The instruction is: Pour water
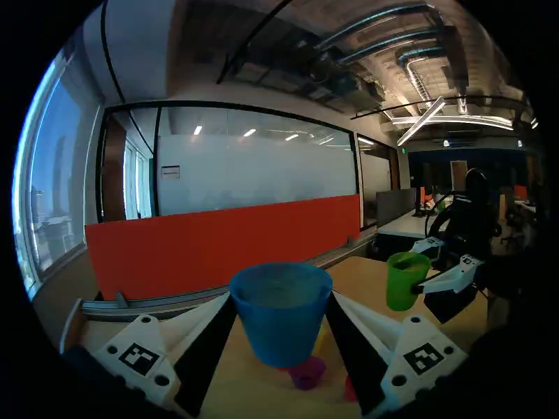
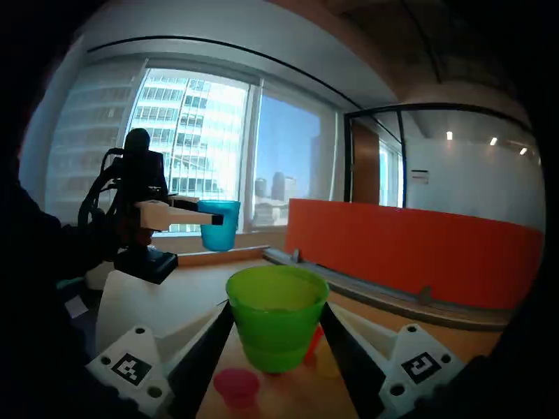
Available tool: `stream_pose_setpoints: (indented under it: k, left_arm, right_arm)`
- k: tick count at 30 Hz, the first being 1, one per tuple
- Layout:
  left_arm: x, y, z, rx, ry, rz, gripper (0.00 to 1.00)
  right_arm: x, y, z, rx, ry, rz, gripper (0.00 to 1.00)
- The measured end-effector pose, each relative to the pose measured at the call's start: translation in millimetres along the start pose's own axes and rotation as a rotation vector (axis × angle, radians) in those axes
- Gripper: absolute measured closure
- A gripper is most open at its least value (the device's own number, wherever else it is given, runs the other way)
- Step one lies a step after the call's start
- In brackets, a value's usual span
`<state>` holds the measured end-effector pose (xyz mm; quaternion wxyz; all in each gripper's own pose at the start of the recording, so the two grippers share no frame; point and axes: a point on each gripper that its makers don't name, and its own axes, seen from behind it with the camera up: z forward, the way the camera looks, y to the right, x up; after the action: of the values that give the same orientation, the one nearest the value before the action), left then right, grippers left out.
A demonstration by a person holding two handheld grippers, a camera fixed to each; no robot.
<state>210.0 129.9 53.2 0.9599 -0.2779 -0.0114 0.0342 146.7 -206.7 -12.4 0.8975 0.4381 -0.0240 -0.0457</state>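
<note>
**A:** Why are both cups held above the surface (image 1: 244,394)?

**B:** Ready for pouring, I'd guess. The left gripper (image 1: 281,300) has its fingers clamped on the blue cup (image 1: 281,321). The right gripper (image 2: 277,311) squeezes the green cup (image 2: 277,328). Both cups are upright and well apart.

**A:** What are they made of?

**B:** Smooth, tapered plastic, and the green one is translucent. Whether either is filled, I cannot tell.

My desk is a light wood tabletop (image 1: 363,279) with a grey rail (image 1: 161,302) running along its far edge. Sitting on it right in front of me is a little purple cup (image 1: 308,372). There's also something red (image 1: 349,389) just beside the cup and a yellow bit (image 1: 320,340) behind it, can't really tell what those two are.
</note>
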Motion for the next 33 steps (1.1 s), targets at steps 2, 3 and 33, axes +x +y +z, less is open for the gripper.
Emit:
stream_pose_setpoints:
  k: [2,3,33]
  left_arm:
    - [-1.5,0.1,-1.6,0.0,0.002,0.001,0.15]
    - [-2.6,0.1,-2.4,0.0,0.003,0.001,0.15]
    - [-67.5,8.7,-8.9,-0.042,-0.156,0.056,0.15]
  right_arm:
    - [0.0,3.0,-3.5,-0.008,-0.001,0.0,0.13]
    - [0.0,4.7,-5.4,-0.012,-0.001,0.001,0.13]
    - [-17.7,23.3,-19.2,-0.039,-0.082,-0.005,0.12]
